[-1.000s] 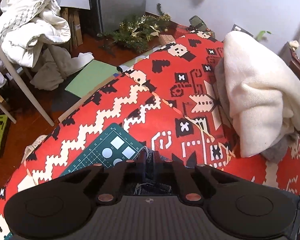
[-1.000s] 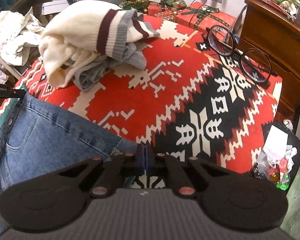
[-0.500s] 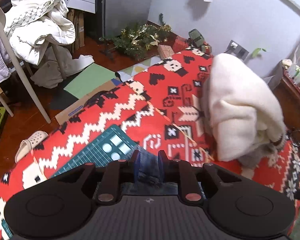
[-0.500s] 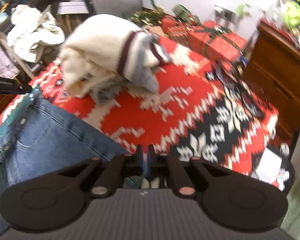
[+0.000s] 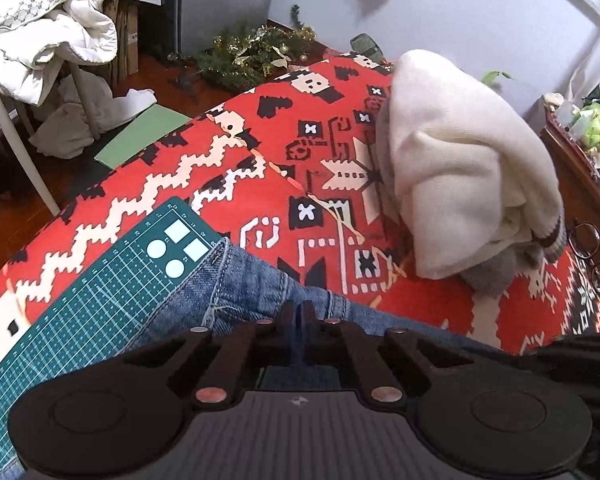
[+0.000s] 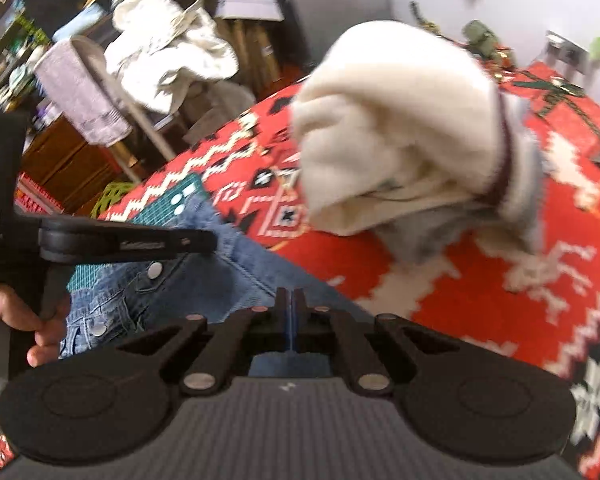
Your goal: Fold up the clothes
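Both tools clamped on jeans (pinched denim hidden); right view blurred

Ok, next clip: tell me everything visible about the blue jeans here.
The jeans are mid-blue denim with pale stitched seams; the right wrist view shows metal buttons. They lie rumpled on the red patterned blanket, one edge overlapping the green cutting mat. The left hand-held gripper sits shut low over the denim; whether it pinches cloth is unclear. The right hand-held gripper is shut at the jeans' edge.
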`<state>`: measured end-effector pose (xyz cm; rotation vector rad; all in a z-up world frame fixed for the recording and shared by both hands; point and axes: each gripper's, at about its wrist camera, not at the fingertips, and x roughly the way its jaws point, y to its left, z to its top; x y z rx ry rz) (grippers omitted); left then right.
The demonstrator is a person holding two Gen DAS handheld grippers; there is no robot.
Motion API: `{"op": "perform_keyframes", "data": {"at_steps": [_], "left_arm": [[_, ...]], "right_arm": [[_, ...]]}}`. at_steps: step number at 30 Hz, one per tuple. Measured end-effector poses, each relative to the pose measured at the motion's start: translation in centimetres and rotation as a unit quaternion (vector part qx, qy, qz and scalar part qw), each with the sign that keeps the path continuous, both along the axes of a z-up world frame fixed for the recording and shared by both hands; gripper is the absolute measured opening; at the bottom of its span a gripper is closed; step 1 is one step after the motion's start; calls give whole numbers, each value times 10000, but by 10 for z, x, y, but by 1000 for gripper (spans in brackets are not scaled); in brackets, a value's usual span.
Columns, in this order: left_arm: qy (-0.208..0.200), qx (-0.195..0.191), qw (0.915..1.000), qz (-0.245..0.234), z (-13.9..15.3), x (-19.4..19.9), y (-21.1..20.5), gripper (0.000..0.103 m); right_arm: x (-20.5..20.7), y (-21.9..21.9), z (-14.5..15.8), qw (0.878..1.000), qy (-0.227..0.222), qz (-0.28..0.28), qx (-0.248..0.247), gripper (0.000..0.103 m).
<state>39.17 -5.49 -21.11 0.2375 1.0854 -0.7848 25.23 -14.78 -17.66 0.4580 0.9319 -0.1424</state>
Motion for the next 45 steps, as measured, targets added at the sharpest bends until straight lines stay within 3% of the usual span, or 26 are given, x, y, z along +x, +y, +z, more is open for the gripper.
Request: {"op": "perform_keyframes", "data": {"at_steps": [10,18,25,30,45], "left_arm": [[-110,-199,9997,-68,-8,8,-7,3],[-123,-224,9996,-92,-3,10,-7,2],[-152,-238,9996,35,3,11,8,2],[-170,-261,9995,101,-1,19,11,2],[-213,-199,9996,33,3,14,7,2]], "right_arm": [[45,9,-35,9998,4,73,-169,1],[57,13,-33,9992,-115,184,-330,1],[53,31,-25,9959,-248,638,-591,1],[60,26,-33,9967,-169,485,-626,0],[-14,-3,-29,9958,174,-104,-892,0]]}}
